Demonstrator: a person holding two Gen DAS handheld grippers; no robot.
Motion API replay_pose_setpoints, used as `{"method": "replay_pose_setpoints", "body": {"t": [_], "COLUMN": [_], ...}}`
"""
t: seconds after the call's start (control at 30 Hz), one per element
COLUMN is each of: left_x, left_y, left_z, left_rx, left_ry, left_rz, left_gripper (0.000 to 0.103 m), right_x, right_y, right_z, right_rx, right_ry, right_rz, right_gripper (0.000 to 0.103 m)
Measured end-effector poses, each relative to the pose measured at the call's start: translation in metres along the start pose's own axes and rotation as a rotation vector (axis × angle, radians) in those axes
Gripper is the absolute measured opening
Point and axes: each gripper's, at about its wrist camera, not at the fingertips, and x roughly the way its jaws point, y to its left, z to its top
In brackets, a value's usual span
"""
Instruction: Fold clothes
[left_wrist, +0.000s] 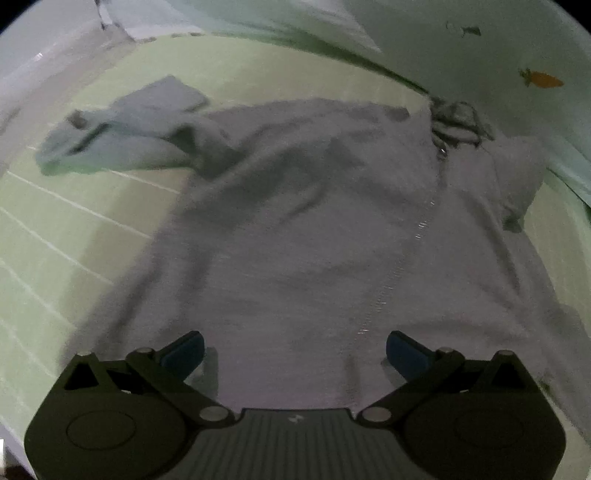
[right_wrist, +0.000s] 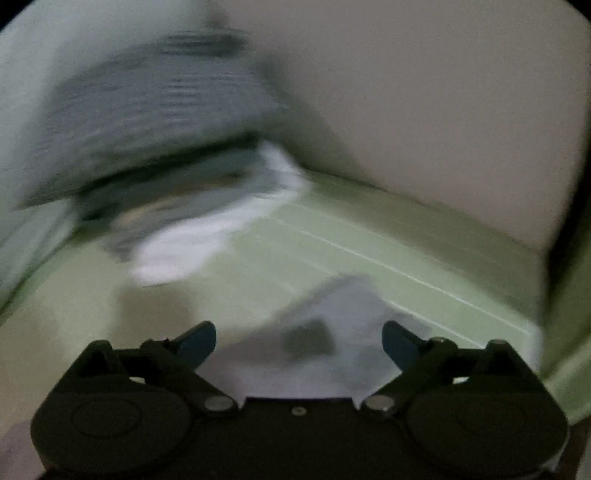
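Grey zip hoodie (left_wrist: 314, 229): laid flat, sleeve sprawled, unfolded; left gripper (left_wrist: 295, 350) & right gripper (right_wrist: 299, 341) wide apart, holding nothing; folds pending.

No legible text anywhere; small pale mark on left tool (left_wrist: 294, 349) body, perhaps logo.

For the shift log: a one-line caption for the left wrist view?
Open left gripper above a grey zip-up top spread on the pale green sheet.
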Motion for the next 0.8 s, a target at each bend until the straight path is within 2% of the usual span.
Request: {"method": "replay_pose_setpoints", "body": {"t": [0.13,0.23,0.37,0.43,0.5,0.57,0.67,0.8], "left_x": [-0.019,-0.018,-0.021,-0.020,-0.019,-0.015,-0.003,0.012], "left_y": [0.031,0.066,0.103,0.119,0.129,0.134,0.130,0.096], "left_z": [-0.001,0.005,0.011,0.016,0.026,0.039,0.066,0.111], "left_rx": [0.044,0.049,0.034,0.029,0.050,0.065,0.079,0.111], "left_ry": [-0.053,-0.057,-0.062,-0.064,-0.072,-0.084,-0.103,-0.138], "left_rz": [0.031,0.037,0.034,0.037,0.037,0.037,0.021,-0.028], "left_gripper": [0.103,0.103,0.103,0.103,0.103,0.103,0.103,0.103], "right_x": [-0.015,-0.024,-0.027,-0.025,-0.022,-0.016,-0.007,0.013], "right_y": [0.073,0.135,0.222,0.265,0.308,0.345,0.377,0.395], "right_z": [-0.011,-0.027,-0.044,-0.048,-0.049,-0.050,-0.053,-0.055], "right_rx": [-0.105,-0.159,-0.135,-0.119,-0.137,-0.148,-0.114,-0.072], "right_ry": [0.038,0.089,0.184,0.224,0.235,0.257,0.292,0.365], "right_rz": [0.189,0.349,0.555,0.622,0.652,0.641,0.618,0.604], "right_gripper": [0.099,0.099,0.099,0.099,0.099,0.099,0.098,0.098]}}
